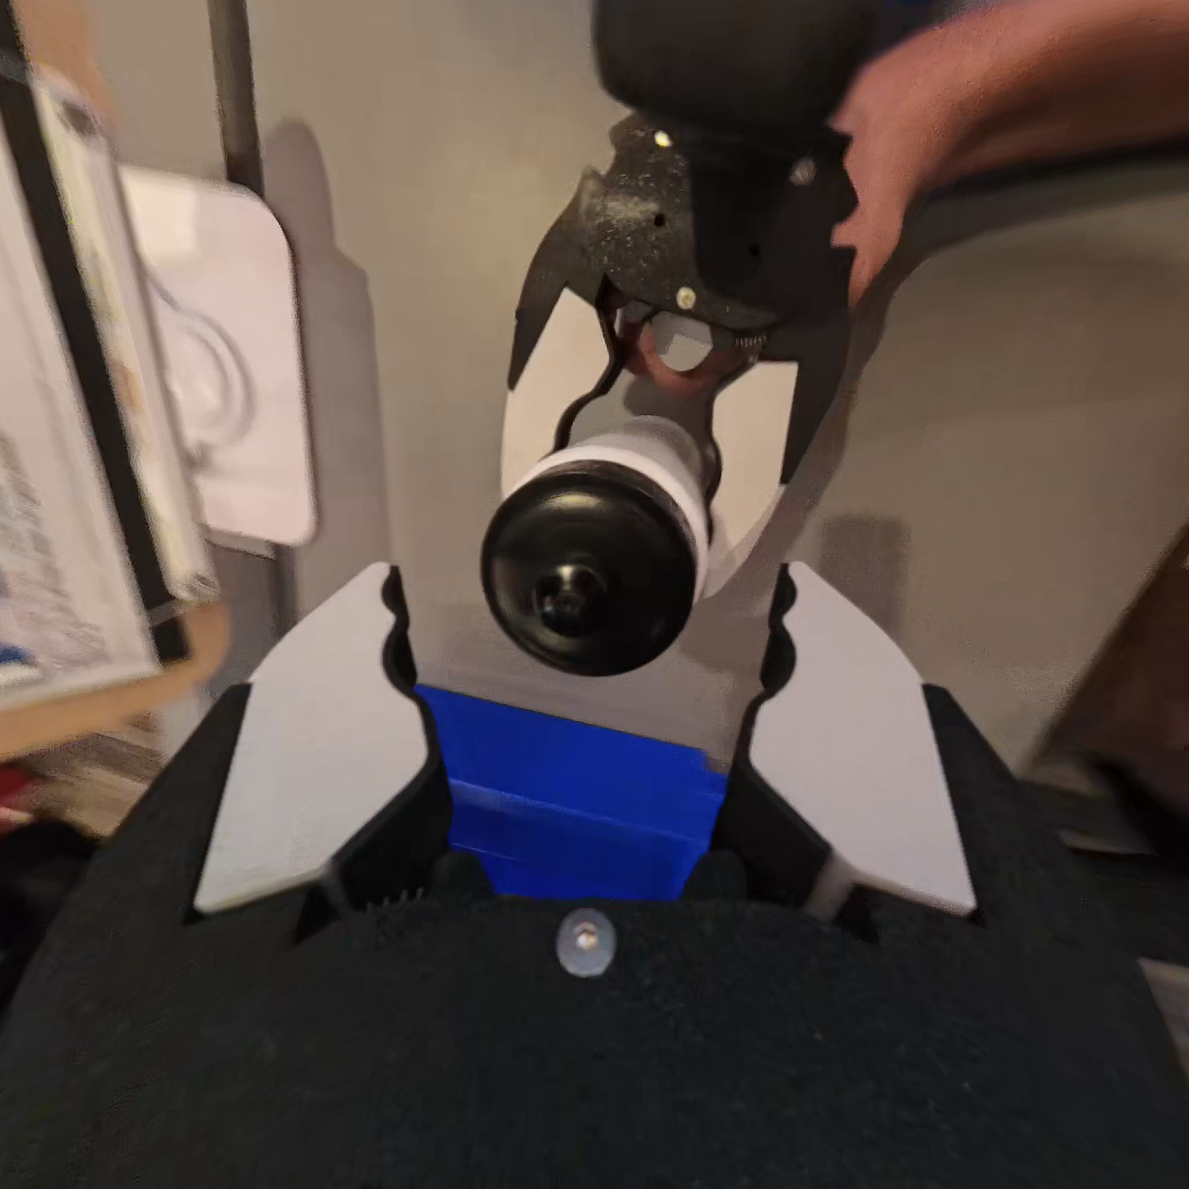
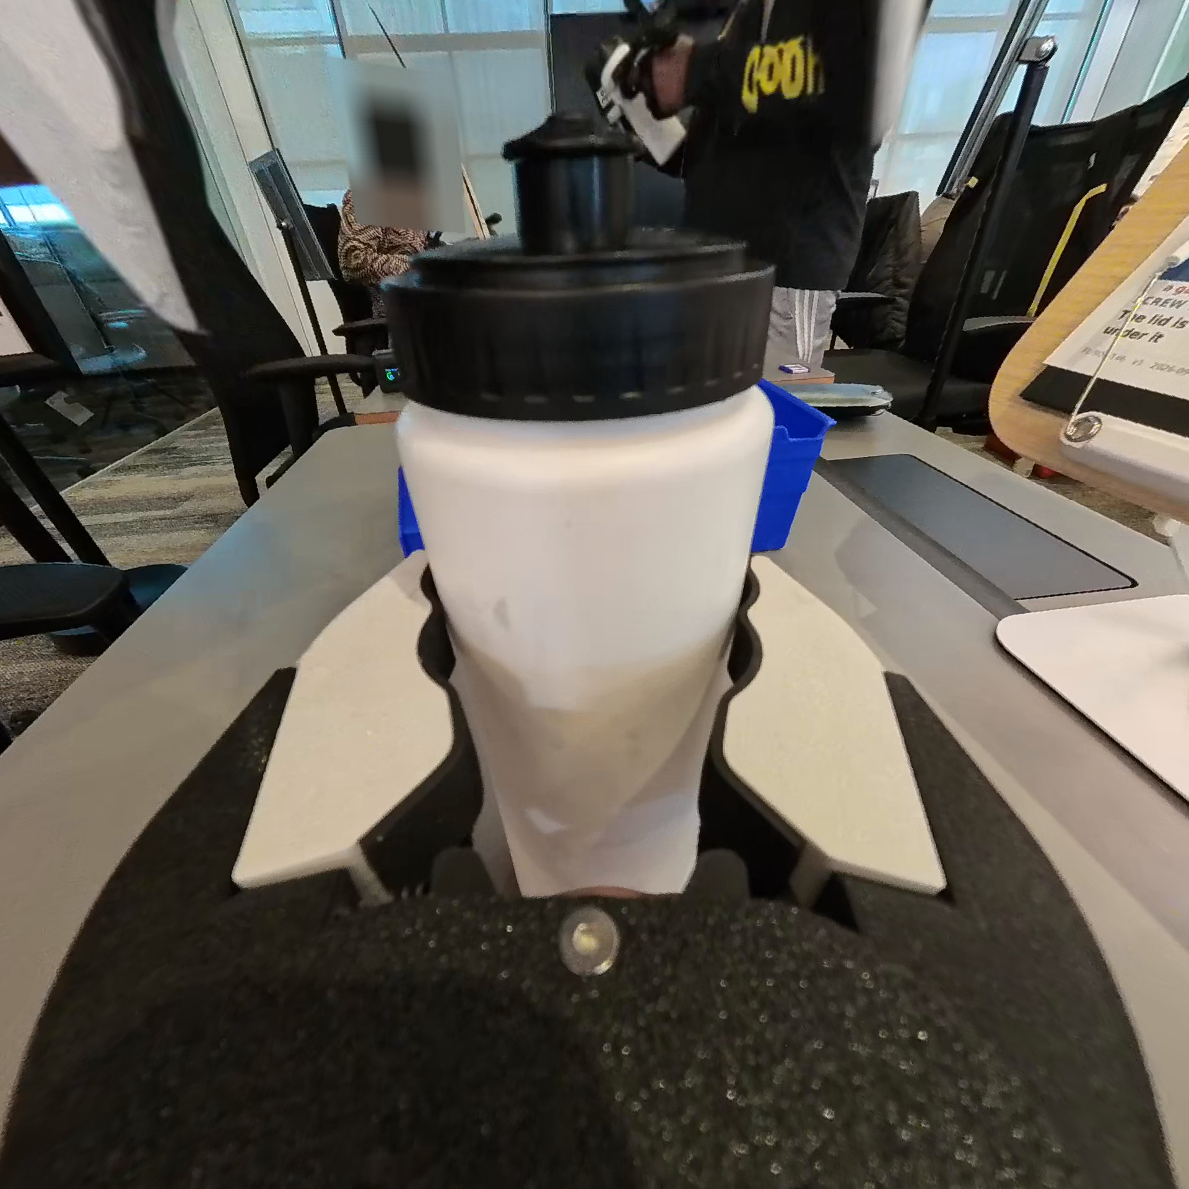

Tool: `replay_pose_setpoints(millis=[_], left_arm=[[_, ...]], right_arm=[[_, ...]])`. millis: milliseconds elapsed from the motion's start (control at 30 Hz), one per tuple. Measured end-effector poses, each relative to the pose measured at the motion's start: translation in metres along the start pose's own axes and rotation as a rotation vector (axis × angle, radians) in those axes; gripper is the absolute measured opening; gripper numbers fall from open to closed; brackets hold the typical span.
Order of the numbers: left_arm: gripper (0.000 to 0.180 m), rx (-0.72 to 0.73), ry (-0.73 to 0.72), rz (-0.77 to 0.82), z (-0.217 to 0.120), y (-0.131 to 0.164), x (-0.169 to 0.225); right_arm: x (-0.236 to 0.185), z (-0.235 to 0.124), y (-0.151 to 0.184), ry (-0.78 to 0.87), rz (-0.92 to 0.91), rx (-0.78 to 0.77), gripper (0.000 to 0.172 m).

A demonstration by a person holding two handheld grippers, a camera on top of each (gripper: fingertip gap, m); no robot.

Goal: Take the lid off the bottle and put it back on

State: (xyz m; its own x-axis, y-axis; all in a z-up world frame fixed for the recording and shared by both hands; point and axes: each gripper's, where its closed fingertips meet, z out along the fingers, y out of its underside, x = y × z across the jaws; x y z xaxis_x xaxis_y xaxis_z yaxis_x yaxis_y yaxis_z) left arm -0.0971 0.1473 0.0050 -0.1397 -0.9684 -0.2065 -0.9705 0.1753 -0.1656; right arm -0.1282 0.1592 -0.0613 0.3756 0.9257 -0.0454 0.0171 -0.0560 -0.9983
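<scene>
Right gripper: fingers pressed on both sides of the white bottle, upright between them; bottle base hidden. Black lid on, spout blurred. Left gripper: fingers spread wide, nothing held, lid just ahead. Blue bin behind bottle, mostly hidden. Table grey.

Grey tabletop; daylit windows at twelve o'clock, black chairs at two, patterned carpet at nine, dark inset panel at three.
</scene>
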Motion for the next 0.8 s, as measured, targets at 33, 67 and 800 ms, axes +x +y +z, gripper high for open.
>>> replay_pose_setpoints(millis=[33,67,800], left_arm=[[0.107,0.003,-0.026,0.102,-0.001,0.003,-0.001],[0.103,-0.01,-0.03,0.187,0.0,0.009,-0.001],[0.078,-0.067,0.056,-0.474,0.011,0.006,0.007]], right_arm=[[0.0,0.0,0.0,-0.001,0.001,0.001,0.085],[0.0,0.0,0.0,-0.001,0.001,0.002,0.085],[0.001,-0.001,0.0,0.002,0.004,0.001,0.085]])
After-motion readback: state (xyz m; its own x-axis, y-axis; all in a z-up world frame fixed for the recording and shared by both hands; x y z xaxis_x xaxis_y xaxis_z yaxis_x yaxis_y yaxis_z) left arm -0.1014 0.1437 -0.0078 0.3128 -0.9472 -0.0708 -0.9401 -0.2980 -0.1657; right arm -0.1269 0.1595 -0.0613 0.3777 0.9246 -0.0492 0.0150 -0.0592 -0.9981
